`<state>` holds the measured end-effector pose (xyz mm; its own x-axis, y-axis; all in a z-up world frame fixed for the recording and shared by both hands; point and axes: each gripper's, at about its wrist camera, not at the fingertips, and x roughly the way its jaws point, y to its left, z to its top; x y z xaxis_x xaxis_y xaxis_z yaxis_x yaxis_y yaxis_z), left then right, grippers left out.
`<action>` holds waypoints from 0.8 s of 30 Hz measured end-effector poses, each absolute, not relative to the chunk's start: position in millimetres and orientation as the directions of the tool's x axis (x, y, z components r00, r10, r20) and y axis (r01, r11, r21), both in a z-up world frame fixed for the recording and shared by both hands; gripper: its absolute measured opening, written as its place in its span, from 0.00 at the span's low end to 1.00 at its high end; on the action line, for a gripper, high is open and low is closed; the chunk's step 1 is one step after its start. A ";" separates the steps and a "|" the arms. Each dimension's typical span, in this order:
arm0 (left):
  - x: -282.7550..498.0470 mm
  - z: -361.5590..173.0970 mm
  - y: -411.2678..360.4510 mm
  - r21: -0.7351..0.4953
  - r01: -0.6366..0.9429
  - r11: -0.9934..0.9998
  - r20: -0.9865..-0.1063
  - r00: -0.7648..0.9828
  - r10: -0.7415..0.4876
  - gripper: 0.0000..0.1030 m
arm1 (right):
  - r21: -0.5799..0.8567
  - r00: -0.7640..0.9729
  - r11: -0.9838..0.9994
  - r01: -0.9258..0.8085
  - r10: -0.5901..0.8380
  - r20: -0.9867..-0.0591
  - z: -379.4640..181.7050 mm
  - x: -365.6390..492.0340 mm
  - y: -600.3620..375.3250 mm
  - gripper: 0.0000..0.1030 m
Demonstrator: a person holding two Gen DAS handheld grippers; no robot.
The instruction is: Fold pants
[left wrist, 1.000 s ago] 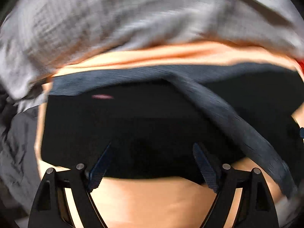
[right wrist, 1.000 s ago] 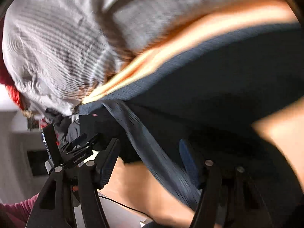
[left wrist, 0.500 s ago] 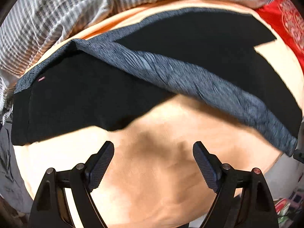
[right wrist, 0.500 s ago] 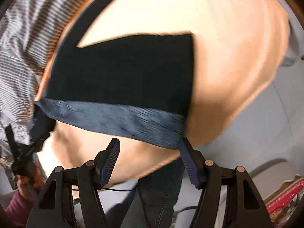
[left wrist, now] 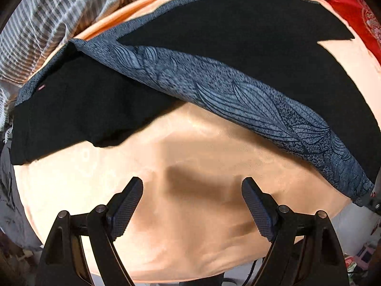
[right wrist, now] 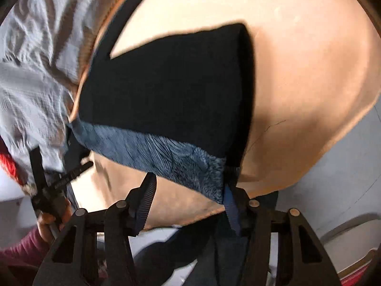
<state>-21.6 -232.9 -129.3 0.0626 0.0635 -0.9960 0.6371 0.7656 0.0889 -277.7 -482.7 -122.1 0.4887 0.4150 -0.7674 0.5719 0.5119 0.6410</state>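
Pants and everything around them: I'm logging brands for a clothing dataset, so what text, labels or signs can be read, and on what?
Nothing legible.
Small red tag on the black pants: too small to read.
Gold pattern on the red cloth: not readable as text.
White marking on the left gripper, right wrist view: blurred.

Ahead of me a peach surface (left wrist: 190,226) spreads wide, softly dented and shadowed near its middle. A grey-and-white striped sheet (left wrist: 59,16) lies rumpled along its far edge, and a red patterned cloth (left wrist: 357,16) sits at the far right corner.
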 end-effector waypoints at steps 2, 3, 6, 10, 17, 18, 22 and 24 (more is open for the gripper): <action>-23.3 -131.0 -237.0 0.098 0.628 0.772 -0.995 0.057 0.080 0.84 | 0.665 0.460 0.488 0.565 0.482 -0.745 -130.8 -272.4 -484.8 0.03; -23.8 -130.9 -238.5 0.097 0.625 0.775 -0.995 0.055 0.081 0.84 | 0.683 0.463 0.468 0.562 0.506 -0.728 -130.5 -271.0 -488.9 0.03; -21.8 -127.5 -244.5 0.097 0.616 0.782 -0.995 0.054 0.081 0.84 | 0.787 0.554 0.384 0.483 0.561 -0.614 -107.5 -265.2 -506.2 0.03; -16.7 -113.0 -257.2 0.113 0.589 0.800 -0.994 0.069 0.089 0.84 | 0.865 0.650 0.334 0.374 0.571 -0.502 -53.5 -236.4 -541.3 0.03; 4.0 -87.4 -297.9 0.125 0.495 0.860 -0.992 0.082 0.097 0.84 | 0.916 0.709 0.317 0.246 0.586 -0.392 13.8 -136.1 -639.0 0.03; 9.9 -85.4 -307.3 0.122 0.483 0.867 -0.992 0.087 0.091 0.84 | 0.911 0.702 0.334 0.243 0.588 -0.402 18.3 -111.5 -656.8 0.03; 36.7 -76.0 -336.5 0.131 0.429 0.894 -0.988 0.130 0.082 0.84 | 0.847 0.634 0.431 0.311 0.570 -0.523 12.1 -43.3 -705.2 0.03; 50.2 -76.2 -347.4 0.119 0.394 0.911 -0.987 0.146 0.065 0.84 | 0.815 0.612 0.471 0.338 0.548 -0.570 5.2 -19.6 -722.2 0.03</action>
